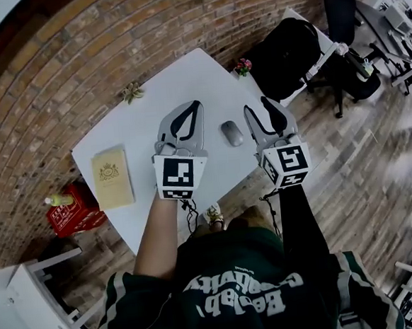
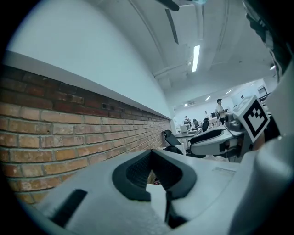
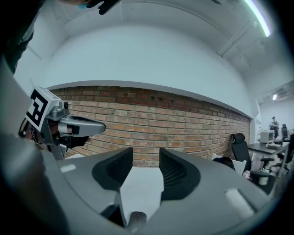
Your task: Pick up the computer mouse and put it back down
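Note:
A grey computer mouse [image 1: 232,132] lies on the white table [image 1: 153,129], between my two grippers in the head view. My right gripper [image 1: 256,105] hovers just right of it, jaws apart, nothing pressed between the pads. In the right gripper view the mouse [image 3: 137,219] shows low in the gap behind the fingertips [image 3: 171,170], untouched. My left gripper [image 1: 195,104] hangs over the table left of the mouse, its tips meeting and holding nothing; in its own view the left gripper [image 2: 150,152] is closed against the brick wall background.
A yellow book [image 1: 112,177] lies at the table's left end. A small plant [image 1: 131,92] and a pot of pink flowers [image 1: 242,66] stand at the far edge by the brick wall. A black chair [image 1: 286,54] sits right; a red crate [image 1: 71,210] and white stool [image 1: 32,294] left.

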A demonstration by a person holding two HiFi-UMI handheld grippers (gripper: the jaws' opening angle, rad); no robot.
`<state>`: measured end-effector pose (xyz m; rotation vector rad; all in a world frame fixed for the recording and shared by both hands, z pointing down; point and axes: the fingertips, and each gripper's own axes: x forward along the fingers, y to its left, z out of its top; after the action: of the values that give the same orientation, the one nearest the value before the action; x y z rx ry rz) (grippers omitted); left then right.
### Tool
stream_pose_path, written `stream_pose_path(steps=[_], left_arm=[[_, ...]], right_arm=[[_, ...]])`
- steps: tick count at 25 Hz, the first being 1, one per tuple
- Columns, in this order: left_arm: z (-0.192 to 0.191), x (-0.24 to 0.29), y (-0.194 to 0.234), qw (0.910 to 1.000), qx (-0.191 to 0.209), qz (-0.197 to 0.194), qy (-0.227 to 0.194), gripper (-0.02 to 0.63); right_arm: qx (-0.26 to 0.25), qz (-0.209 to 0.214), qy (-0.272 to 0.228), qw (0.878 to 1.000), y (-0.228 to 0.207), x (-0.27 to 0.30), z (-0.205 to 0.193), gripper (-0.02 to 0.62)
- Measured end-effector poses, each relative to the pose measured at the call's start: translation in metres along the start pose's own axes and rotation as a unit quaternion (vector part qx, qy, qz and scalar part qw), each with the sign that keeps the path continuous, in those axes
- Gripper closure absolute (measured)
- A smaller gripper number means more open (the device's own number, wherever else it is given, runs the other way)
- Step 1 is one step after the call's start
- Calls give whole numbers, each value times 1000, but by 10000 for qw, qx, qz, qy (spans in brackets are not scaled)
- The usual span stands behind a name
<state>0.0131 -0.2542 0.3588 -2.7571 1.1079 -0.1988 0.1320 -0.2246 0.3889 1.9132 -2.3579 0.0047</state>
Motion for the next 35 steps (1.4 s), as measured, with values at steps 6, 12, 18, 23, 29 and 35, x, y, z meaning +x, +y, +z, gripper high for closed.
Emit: stream_pose_path(steps=[6,12,18,23,29,35], left_arm=[[-14,17,8,9998,-112,-183,31,600],[-33,29,18,9994,-239,-167,178,600],[-48,40,29,9988,-346,-63,329,600],[-65,49,34,9977,-420,11,525,600],[-78,57,45,9962,-559,174,643,600],[-90,66,42,9949,-611,204,782,600]], right_arm=[[134,136,603,9980,8,24,-41,393],[275,361,1513,9874,14,47,-103,360],[584,606,2384,9675,21,64,-164,324],[549,751,2989,9497,24,69,-211,299],[524,822,3565,9292,22,73,-252,284],[612,918,4029,9086,24,74,-283,270]])
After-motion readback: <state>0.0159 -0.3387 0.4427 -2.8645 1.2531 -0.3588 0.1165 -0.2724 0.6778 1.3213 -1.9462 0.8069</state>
